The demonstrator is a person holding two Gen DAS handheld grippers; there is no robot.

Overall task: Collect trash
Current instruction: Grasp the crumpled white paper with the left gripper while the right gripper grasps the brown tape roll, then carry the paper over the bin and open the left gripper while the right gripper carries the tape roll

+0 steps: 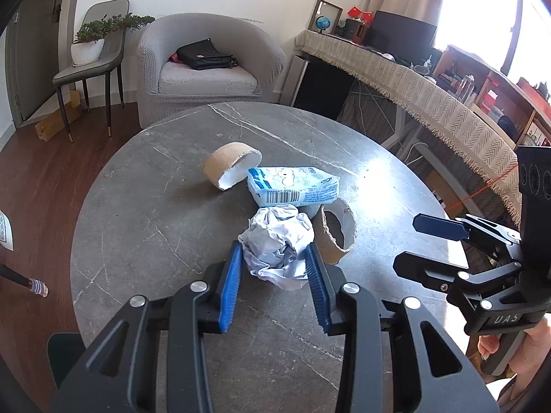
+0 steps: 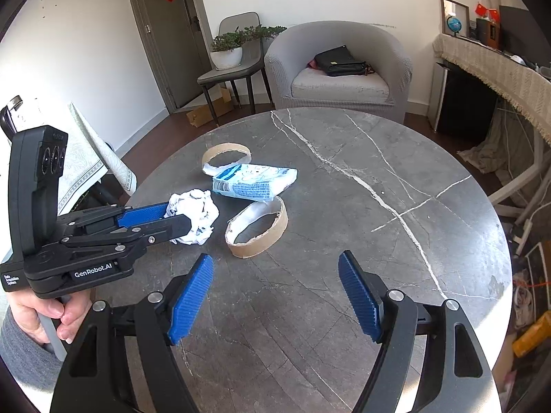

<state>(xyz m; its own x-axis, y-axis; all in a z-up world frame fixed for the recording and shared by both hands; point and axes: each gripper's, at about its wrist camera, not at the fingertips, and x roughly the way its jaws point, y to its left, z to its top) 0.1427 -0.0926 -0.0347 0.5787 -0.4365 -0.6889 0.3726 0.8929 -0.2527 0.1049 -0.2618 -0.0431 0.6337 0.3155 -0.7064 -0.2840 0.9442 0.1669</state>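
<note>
A crumpled white paper ball (image 1: 277, 246) lies on the round grey marble table (image 1: 144, 213). My left gripper (image 1: 273, 258) has its blue pads on both sides of the ball and looks closed on it; it also shows in the right wrist view (image 2: 175, 218) with the ball (image 2: 194, 218). Behind the ball lie a blue-and-white tissue pack (image 1: 292, 186) (image 2: 255, 180) and two cardboard tape rings, one near (image 1: 335, 230) (image 2: 256, 225) and one far (image 1: 229, 165) (image 2: 225, 156). My right gripper (image 2: 275, 275) is open and empty above the table; it also shows in the left wrist view (image 1: 418, 244).
A grey armchair (image 1: 206, 65) with a black bag stands beyond the table. A chair with a potted plant (image 1: 93, 43) is at the back left. A cloth-covered desk (image 1: 430, 82) runs along the right. A cloth-covered object (image 2: 89, 158) is left of the table.
</note>
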